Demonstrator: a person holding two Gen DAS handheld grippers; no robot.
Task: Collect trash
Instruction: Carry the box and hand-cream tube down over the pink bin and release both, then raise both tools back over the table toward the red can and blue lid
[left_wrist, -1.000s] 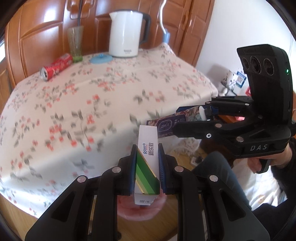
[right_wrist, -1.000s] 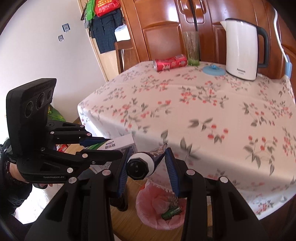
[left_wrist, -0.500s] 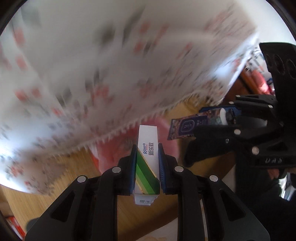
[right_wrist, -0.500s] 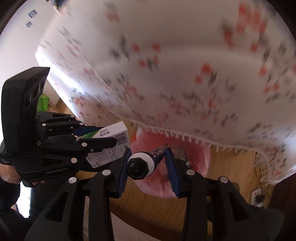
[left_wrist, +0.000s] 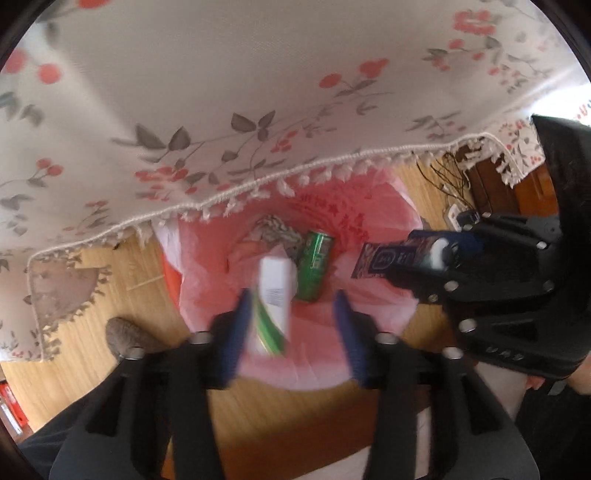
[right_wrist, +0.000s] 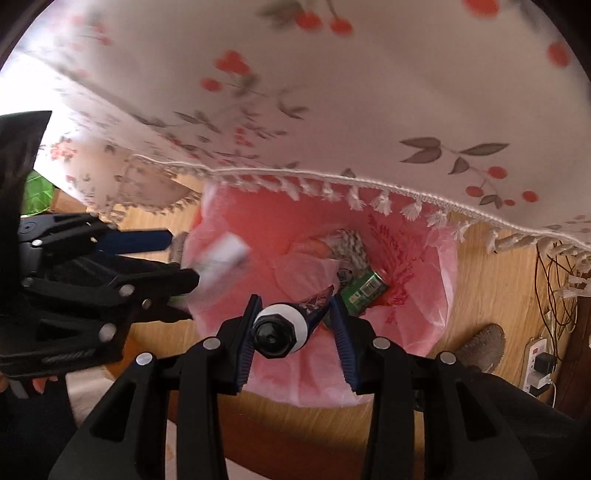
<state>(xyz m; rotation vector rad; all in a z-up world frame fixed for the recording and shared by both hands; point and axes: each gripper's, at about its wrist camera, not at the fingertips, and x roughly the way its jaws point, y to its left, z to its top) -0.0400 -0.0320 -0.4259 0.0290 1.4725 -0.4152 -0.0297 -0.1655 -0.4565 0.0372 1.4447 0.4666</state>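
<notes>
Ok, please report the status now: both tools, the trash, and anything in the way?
Left tool opening, white-green box dropping loose. Right tool shut on tube. Both over pink-lined bin, green can inside. Tablecloth fringe overhangs far rim.

bin liner: thin glossy plastic | tablecloth: matt cloth, fringed | floor: smooth wood

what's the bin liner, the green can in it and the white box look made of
Bin liner: thin pink plastic film, by its translucent crinkled folds and red print.
Green can: probably metal, a drinks-can cylinder with a printed label.
White box: likely glossy printed cardboard, with flat faces, straight edges and green stripes; it is motion-blurred.
</notes>
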